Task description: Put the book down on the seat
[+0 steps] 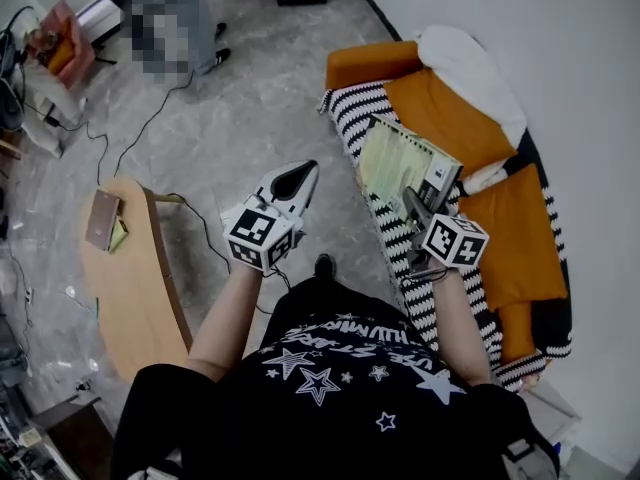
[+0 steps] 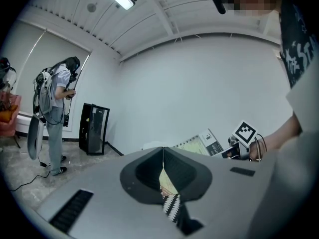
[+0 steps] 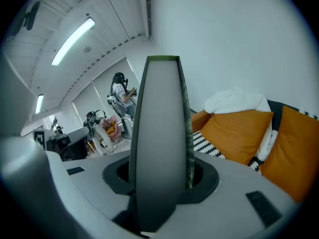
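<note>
A thin yellow-green book [image 1: 398, 158] with a dark label at one corner hangs tilted over the black-and-white striped seat [image 1: 372, 213] of the sofa. My right gripper [image 1: 416, 206] is shut on the book's near edge. In the right gripper view the book [image 3: 159, 133] stands edge-on between the jaws and hides what lies straight ahead. My left gripper [image 1: 303, 173] is held over the floor to the left of the sofa, shut with nothing in it; its jaws meet in a thin line [image 2: 163, 152]. From there the book [image 2: 202, 143] shows to the right.
Orange cushions [image 1: 440, 118] and a white one [image 1: 470, 68] line the sofa's back. A curved wooden table [image 1: 130, 278] with a brown notebook [image 1: 103, 218] stands to my left. Cables run over the grey floor, and another person [image 1: 170, 18] stands at the far end.
</note>
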A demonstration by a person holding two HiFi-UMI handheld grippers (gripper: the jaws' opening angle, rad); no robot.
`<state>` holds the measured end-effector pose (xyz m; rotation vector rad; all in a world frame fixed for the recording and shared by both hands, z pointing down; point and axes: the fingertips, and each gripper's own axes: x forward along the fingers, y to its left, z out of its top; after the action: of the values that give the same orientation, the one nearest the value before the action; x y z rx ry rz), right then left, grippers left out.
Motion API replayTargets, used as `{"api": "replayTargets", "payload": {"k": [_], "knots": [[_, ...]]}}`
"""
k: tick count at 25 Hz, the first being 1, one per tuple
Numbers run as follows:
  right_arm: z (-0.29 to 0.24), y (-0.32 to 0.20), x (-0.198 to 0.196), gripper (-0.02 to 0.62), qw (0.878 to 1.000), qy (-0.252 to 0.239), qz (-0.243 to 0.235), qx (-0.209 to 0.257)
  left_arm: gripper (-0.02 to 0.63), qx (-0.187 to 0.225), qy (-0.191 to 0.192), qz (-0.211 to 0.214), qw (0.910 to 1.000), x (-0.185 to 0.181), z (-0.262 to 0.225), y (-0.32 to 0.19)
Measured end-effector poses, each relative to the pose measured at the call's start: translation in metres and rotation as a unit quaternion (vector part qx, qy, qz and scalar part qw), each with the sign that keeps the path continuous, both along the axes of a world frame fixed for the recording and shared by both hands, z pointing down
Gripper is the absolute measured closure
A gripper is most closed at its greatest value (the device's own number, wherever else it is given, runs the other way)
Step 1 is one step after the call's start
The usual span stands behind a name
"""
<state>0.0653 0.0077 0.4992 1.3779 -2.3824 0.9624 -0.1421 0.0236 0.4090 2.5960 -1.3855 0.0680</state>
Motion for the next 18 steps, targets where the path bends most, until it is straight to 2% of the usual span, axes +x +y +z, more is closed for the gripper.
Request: {"api": "replayTargets", "payload": {"k": [10,18], "knots": [[-0.011,-0.025,-0.016,0.422,1.0,0.027,0.0,0.012,0.597,0.002,0.01,-0.007,0.9999,-0.025,-0.004,-0.021],[-0.009,-0.06,-0.023,0.422,0.999,0.033,-0.011,0.01,0.597,-0.002,0.011,-0.042,0.999,-0.049,0.0,-0.032]]}}
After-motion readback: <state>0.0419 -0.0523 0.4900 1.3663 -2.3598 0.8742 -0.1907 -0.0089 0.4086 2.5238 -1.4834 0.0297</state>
